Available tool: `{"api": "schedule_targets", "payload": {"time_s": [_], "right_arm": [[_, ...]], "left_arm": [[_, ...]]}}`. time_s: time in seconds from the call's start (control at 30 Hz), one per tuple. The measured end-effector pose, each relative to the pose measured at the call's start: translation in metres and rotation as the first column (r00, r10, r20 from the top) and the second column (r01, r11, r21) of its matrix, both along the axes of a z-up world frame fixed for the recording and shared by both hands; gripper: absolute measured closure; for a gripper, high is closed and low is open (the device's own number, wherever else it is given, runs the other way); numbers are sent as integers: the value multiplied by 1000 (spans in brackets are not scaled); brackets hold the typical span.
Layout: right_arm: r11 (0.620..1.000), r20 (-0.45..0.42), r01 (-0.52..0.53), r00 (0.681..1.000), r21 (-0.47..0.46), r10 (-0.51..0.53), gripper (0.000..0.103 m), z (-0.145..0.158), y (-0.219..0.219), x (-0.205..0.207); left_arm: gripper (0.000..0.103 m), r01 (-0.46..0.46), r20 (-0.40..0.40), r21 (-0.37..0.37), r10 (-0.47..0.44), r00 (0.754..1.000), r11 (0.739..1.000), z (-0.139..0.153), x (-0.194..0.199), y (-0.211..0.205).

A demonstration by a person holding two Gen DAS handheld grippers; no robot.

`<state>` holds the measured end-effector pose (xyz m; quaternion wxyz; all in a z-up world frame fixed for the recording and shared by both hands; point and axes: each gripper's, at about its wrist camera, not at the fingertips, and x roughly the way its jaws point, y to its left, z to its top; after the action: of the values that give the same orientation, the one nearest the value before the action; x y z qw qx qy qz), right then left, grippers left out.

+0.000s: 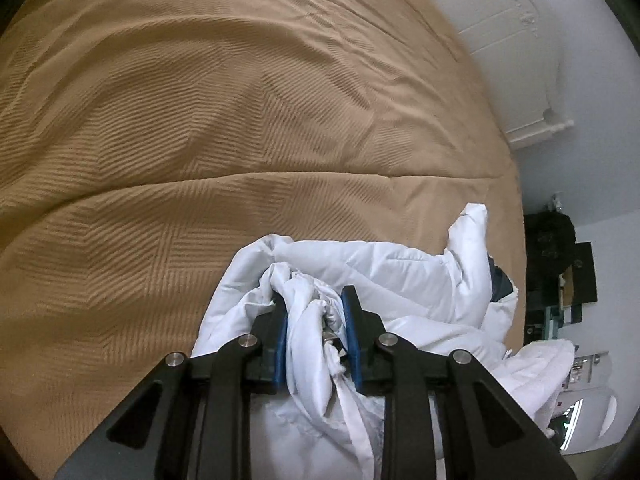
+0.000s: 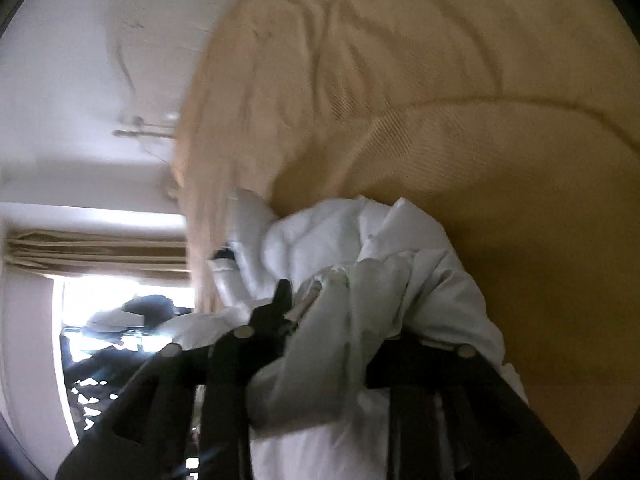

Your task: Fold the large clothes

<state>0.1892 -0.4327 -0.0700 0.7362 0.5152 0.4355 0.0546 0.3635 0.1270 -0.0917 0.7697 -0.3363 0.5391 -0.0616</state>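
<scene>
A large white padded garment (image 1: 400, 272) lies crumpled on the tan bedspread (image 1: 200, 100), close to the bed's right edge. My left gripper (image 1: 314, 298) is shut on a bunched fold of it, a blue pad pressing on each side. The right wrist view is blurred. There the same white garment (image 2: 320, 236) is piled on the bedspread (image 2: 480, 160) and drapes over my right gripper (image 2: 340, 304). Only the left finger (image 2: 282, 296) shows, with a small metal piece beside it. The other finger is buried in cloth, so its grip is unclear.
The bed's edge (image 1: 516, 200) drops to a white wall with a panelled door (image 1: 500, 60). Dark furniture (image 1: 556, 264) stands beyond the edge. A bright window with a beige curtain (image 2: 100, 248) lies left of the bed. Wide tan bedspread stretches ahead of the garment.
</scene>
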Motion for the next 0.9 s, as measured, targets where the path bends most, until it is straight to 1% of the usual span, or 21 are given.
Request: {"api": "schedule_targets", "payload": {"time_s": [0.07,0.13,0.17,0.23,0.27,0.3,0.33,0.37,0.43,0.5,0.53,0.57,0.6,0.63,0.67,0.7,0.73,0.77,0.83,0.87,0.9], "right_arm": [[996,53,11,999,-90,-7,56,30,5,-22],[957,121,59,992,-283,-25,27,65,29,-55],[921,148,73,989,-384,-17,26,82,45,-65],[805,220,96,974,-585,45,26,111,84,-89],[775,241,96,968,-624,74,26,118,101,-96],[775,262,73,957,-627,122,26,120,120,-102],[783,259,13,947,-622,190,26,115,143,-101],[769,237,-38,940,-638,244,27,108,162,-98],[689,130,-136,939,-712,319,29,77,200,-87],[596,-4,-217,941,-773,338,29,34,220,-71],[550,-29,-223,940,-805,339,29,17,225,-69],[528,-30,-218,939,-821,342,29,10,226,-70],[520,-27,-214,938,-827,344,29,8,226,-70],[535,-31,-221,940,-815,340,29,8,223,-69],[550,-34,-226,941,-804,338,29,8,222,-69],[558,-36,-230,941,-798,336,29,8,221,-69],[560,-40,-230,943,-796,331,29,8,219,-70],[561,-40,-230,943,-796,329,29,7,218,-69],[562,-41,-229,944,-795,326,28,4,221,-65],[562,-41,-226,946,-795,323,28,4,221,-64],[563,-44,-225,947,-795,317,27,4,221,-64]], "left_arm": [[78,-4,3,14,4,1000,1000,-1,2,-3],[78,-9,7,26,9,1000,1000,1,3,-5],[77,-14,5,24,14,1000,1000,3,3,-6],[78,-22,1,19,22,1000,1000,5,1,-3],[78,-23,1,21,23,1000,1000,5,1,-2],[78,-23,2,24,23,1000,999,6,1,-4],[78,-24,0,22,24,1000,999,8,1,-3],[77,-26,-2,17,26,1000,1000,10,0,-1],[77,-34,-14,-23,34,999,999,16,0,6],[76,-48,-40,-114,44,998,992,24,1,20],[75,-57,-48,-186,48,998,981,30,2,31],[75,-66,-56,-250,54,997,966,35,2,40],[75,-94,-77,-329,72,994,940,44,1,55],[74,-117,-96,-372,88,992,921,50,-1,64],[70,-153,-102,-398,123,987,904,63,-4,79],[67,-174,-82,-387,154,985,906,75,-7,90],[54,-196,-30,-335,198,980,922,98,-11,104],[36,-208,13,-272,220,976,940,118,-16,112],[27,-187,82,-120,197,977,975,153,-25,110],[27,-145,105,-65,151,983,987,164,-31,97],[27,-112,117,-46,117,986,993,168,-36,85]]}}
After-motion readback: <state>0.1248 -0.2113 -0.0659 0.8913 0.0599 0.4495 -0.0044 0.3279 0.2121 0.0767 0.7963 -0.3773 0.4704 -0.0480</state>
